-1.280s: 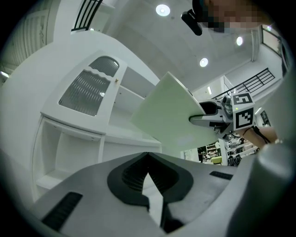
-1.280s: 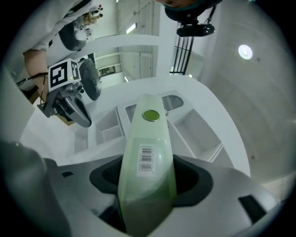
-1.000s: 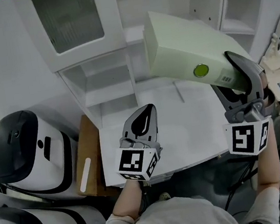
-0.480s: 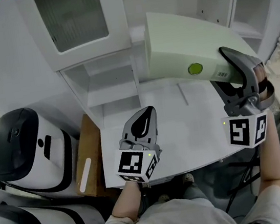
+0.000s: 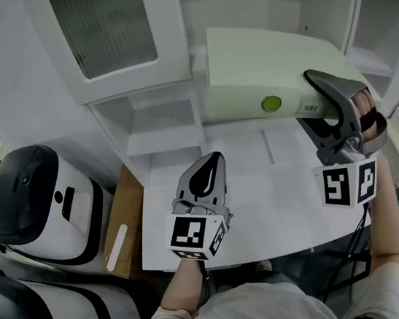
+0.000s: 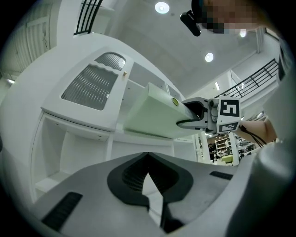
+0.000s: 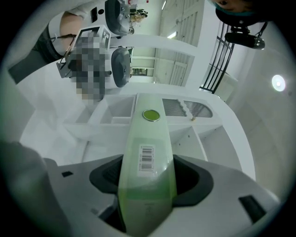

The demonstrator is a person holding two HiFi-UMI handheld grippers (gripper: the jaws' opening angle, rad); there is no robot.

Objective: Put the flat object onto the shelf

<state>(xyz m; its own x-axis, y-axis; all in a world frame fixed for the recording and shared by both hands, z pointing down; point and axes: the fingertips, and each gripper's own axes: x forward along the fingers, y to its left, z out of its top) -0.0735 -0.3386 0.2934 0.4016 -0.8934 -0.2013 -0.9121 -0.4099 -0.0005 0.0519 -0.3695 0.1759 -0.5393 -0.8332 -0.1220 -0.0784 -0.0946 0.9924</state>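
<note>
Head view: left forearm comes up from the near edge of the tabletop (image 5: 266,212). The left tool (image 5: 211,164) hovers over the tabletop's left half, pointing at the shelf (image 5: 163,134). The right arm is raised and the right tool (image 5: 307,99) grips the flat box (image 5: 260,65), which is tilted in the air above the far right edge. The box hides part of the shelf unit, and the right hand is mostly hidden.

Left gripper view: left tool (image 6: 148,157) is clenched on nothing. The box (image 6: 148,115) is in the air ahead.

Right gripper view: right tool (image 7: 148,185) clamps the box (image 7: 147,139) edge-on. The box's near end is cut off.
</note>
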